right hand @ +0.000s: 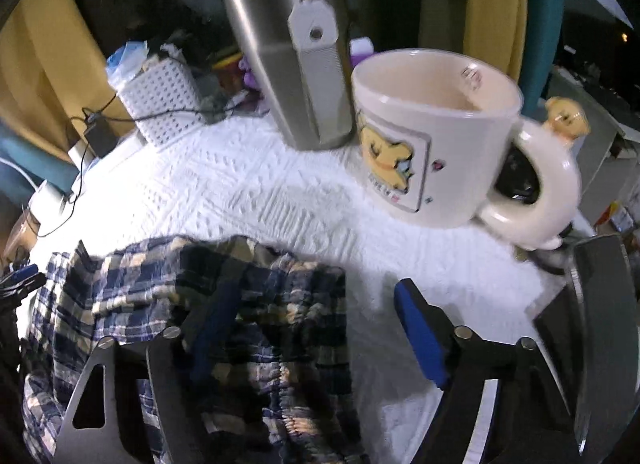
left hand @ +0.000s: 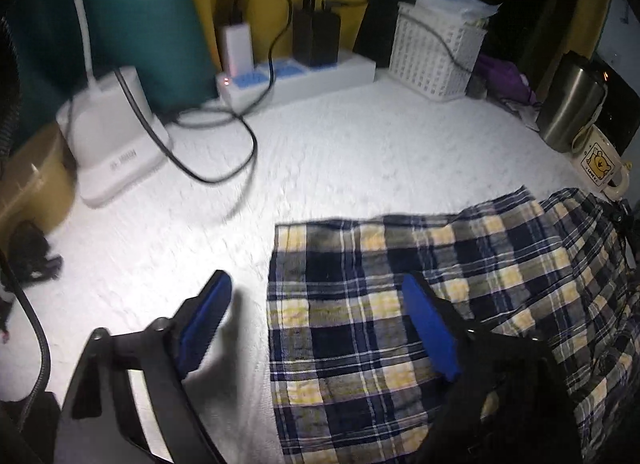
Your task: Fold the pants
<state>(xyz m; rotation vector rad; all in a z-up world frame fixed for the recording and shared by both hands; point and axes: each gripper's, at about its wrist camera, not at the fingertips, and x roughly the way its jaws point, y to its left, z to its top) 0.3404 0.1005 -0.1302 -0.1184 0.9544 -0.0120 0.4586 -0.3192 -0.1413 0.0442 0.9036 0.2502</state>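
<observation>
The plaid pants [left hand: 400,304] lie flat and partly bunched on the white textured surface [left hand: 320,151], their left edge between your left tongs [left hand: 316,320] and their crumpled right end, seemingly the elastic waistband, between your right tongs [right hand: 312,324]. Both pairs of tongs are spread, with no pad pressing on cloth; each straddles an edge of the fabric, one finger over the plaid and one over the bare surface.

The main risk, as I judge it, is a shallow pinch: if you close while a finger rides above the cloth, you may catch only the top layer, and the fold would drag unevenly or fall open. The bunched end on the right looks thick, so it could slip from the pads.

Watch your right side. The cream mug [right hand: 440,135] stands near the right tongs, with the steel tumbler [right hand: 288,55] just behind it; a wide sweep could knock either over. On the left, the black cable [left hand: 224,143] loops across the surface from the power strip [left hand: 296,75] near the lamp base [left hand: 116,135], and lifted cloth swung that way could snag it.
</observation>
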